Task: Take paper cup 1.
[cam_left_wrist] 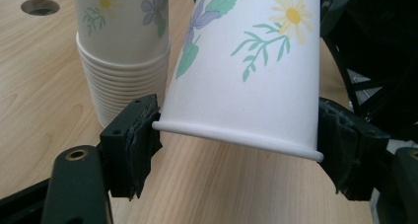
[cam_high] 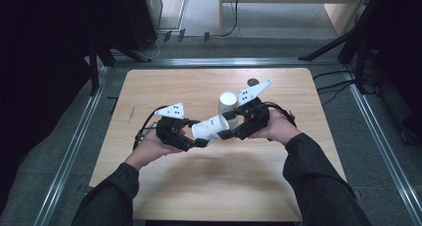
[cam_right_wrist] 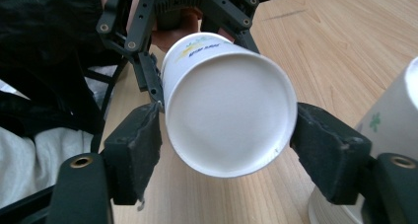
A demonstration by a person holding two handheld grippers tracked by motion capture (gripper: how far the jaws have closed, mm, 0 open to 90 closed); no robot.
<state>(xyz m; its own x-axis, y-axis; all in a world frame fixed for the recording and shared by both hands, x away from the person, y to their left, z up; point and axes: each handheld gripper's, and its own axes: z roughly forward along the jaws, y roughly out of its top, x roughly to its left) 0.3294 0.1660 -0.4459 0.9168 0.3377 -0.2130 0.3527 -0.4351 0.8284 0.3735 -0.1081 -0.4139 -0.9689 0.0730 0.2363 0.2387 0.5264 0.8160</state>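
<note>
High view has a paper cup (cam_high: 211, 128) held sideways in the air between both grippers, just in front of the cup stack (cam_high: 227, 103) standing upside down on the table (cam_high: 164, 196). Left gripper (cam_high: 199, 132) has its jaws clamped on the rim end, and you can see that nicely in the left gripper view, where both pads press the cup's (cam_left_wrist: 246, 71) rolled lip from either side. Right gripper (cam_high: 226, 125) sits at the bottom end; in the right gripper view the white base of the cup (cam_right_wrist: 229, 103) faces the camera with a pad on each side of it. They look like they're touching the base, though I can't say for sure how hard that one is squeezing. My guess is the two-ended hold is about passing the cup from one gripper to the other, or steadying it, since a thin paper wall would dent if only one end got pinched. Stack (cam_left_wrist: 123, 51) stays close by in the left gripper view, nested rims showing near the table, so this cup is probably either fresh off it or headed onto it. There's also a small hole (cam_left_wrist: 40, 7) in the table behind the stack.
</note>
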